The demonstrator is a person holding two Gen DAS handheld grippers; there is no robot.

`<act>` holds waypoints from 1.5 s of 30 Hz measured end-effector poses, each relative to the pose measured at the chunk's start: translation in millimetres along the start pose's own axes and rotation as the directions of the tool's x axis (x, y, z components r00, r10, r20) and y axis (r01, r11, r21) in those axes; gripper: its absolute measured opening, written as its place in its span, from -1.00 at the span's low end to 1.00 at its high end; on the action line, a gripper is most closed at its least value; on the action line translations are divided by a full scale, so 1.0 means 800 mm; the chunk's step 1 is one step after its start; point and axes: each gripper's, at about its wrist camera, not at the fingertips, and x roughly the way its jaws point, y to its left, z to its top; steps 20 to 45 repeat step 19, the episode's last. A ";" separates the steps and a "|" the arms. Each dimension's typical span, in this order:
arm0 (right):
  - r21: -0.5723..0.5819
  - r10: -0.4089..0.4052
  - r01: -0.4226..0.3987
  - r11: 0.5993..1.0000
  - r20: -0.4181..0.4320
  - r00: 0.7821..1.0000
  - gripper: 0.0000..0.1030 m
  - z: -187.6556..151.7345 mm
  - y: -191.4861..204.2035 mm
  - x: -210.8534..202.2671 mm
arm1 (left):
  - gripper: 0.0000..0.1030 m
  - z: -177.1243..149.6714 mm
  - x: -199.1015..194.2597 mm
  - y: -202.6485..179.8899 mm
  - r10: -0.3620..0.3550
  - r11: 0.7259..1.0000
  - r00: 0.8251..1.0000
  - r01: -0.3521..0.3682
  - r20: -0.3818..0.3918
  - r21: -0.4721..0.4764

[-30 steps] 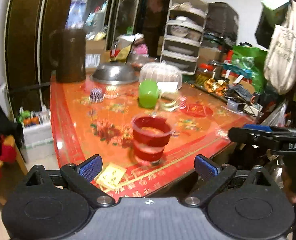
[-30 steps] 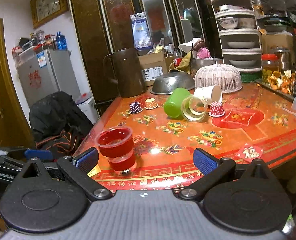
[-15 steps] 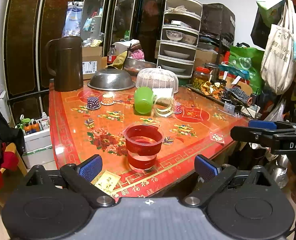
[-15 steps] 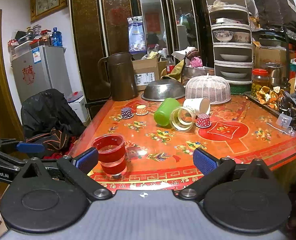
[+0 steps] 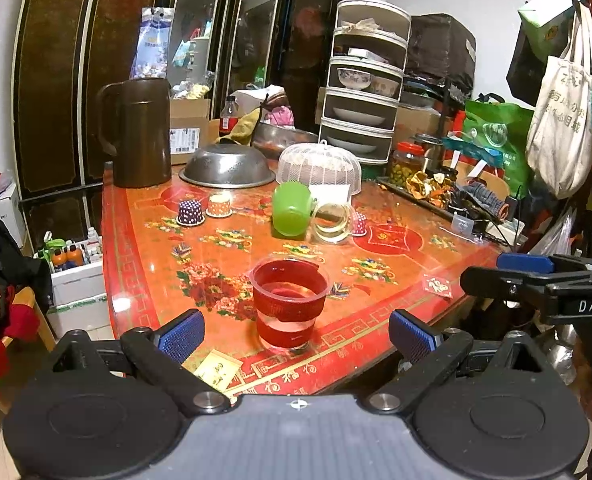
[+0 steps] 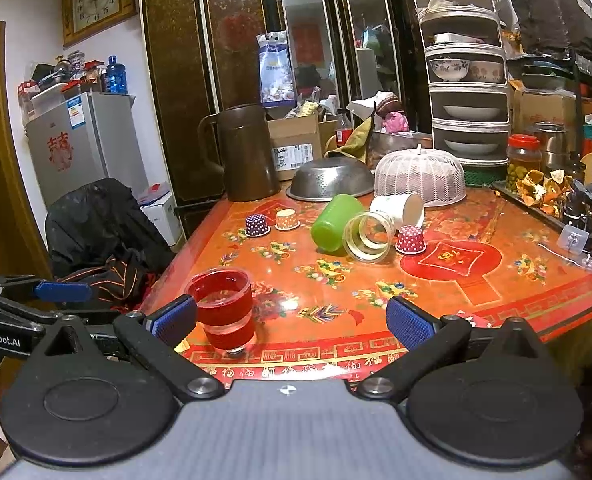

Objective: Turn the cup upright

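A clear cup with red bands (image 5: 288, 304) stands upright near the table's front edge; it also shows in the right wrist view (image 6: 224, 312). My left gripper (image 5: 296, 334) is open, just short of the cup and around nothing. My right gripper (image 6: 292, 320) is open and empty, with the cup close to its left fingertip (image 6: 174, 316). Farther back, a green cup (image 6: 334, 222), a clear glass cup (image 6: 370, 236) and a white paper cup (image 6: 400, 210) lie on their sides.
The red patterned table (image 6: 436, 292) also holds a brown jug (image 6: 244, 152), an upturned metal bowl (image 6: 330, 178), a white mesh food cover (image 6: 420, 176) and small cupcake cases (image 6: 258, 224). A tiered dish rack (image 6: 468, 76) stands behind. Clutter fills the right side.
Both grippers have drawn back from the table and steadied. The red-banded cup stays upright where it stood.
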 end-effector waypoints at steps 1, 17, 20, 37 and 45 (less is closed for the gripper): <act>0.001 0.001 -0.001 1.000 -0.001 1.000 0.98 0.000 0.000 0.000 | 0.94 0.000 0.000 -0.001 0.000 1.000 1.000 0.000 0.001 0.001; 0.016 0.005 -0.005 1.000 -0.013 1.000 0.98 -0.003 -0.005 0.004 | 0.94 -0.001 0.003 0.000 0.020 1.000 1.000 -0.020 0.005 -0.001; 0.018 0.007 -0.006 1.000 -0.016 1.000 0.98 -0.003 -0.006 0.004 | 0.94 0.000 0.003 0.002 0.025 1.000 1.000 -0.025 0.011 -0.008; 0.018 0.007 -0.006 1.000 -0.016 1.000 0.98 -0.003 -0.006 0.004 | 0.94 0.000 0.003 0.002 0.025 1.000 1.000 -0.025 0.011 -0.008; 0.018 0.007 -0.006 1.000 -0.016 1.000 0.98 -0.003 -0.006 0.004 | 0.94 0.000 0.003 0.002 0.025 1.000 1.000 -0.025 0.011 -0.008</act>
